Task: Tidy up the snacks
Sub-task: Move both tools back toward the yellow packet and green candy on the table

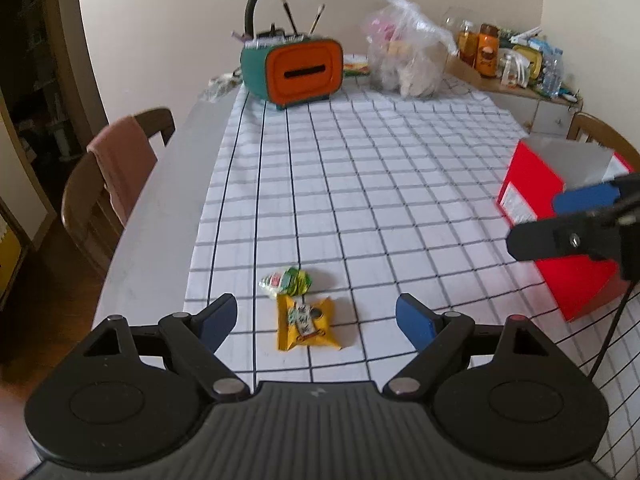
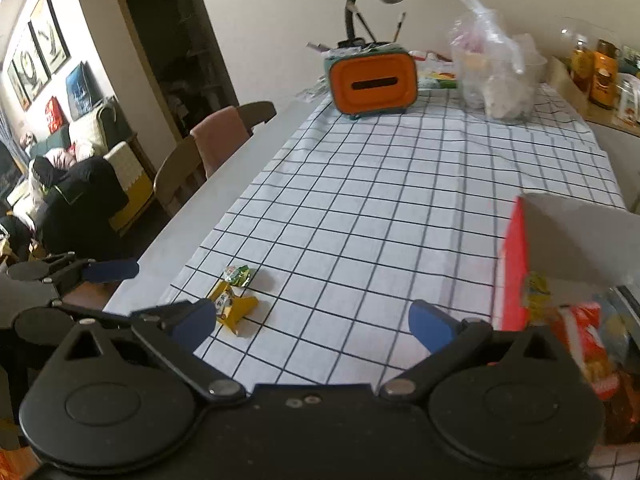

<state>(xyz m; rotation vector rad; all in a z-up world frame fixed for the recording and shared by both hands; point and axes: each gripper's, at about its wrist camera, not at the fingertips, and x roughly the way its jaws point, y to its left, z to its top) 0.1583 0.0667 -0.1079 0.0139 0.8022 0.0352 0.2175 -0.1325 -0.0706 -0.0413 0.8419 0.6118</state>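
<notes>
Yellow snack packet (image 1: 307, 323) on checked cloth (image 1: 360, 184), left gripper (image 1: 316, 316) wide, right gripper (image 2: 316, 326) wide

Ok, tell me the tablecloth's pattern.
White tablecloth with a dark grid of thin lines, clearest in the left wrist view.

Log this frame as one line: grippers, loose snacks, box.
left gripper: open, empty | right gripper: open, empty | yellow snack packet, green snack packet: on checked cloth, touching | red box: open, holds snacks

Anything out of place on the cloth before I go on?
Two snacks lie loose on the checked cloth, outside the red box: a yellow packet and a green-and-white packet touching its far end. Nothing looks spilled or torn.
</notes>
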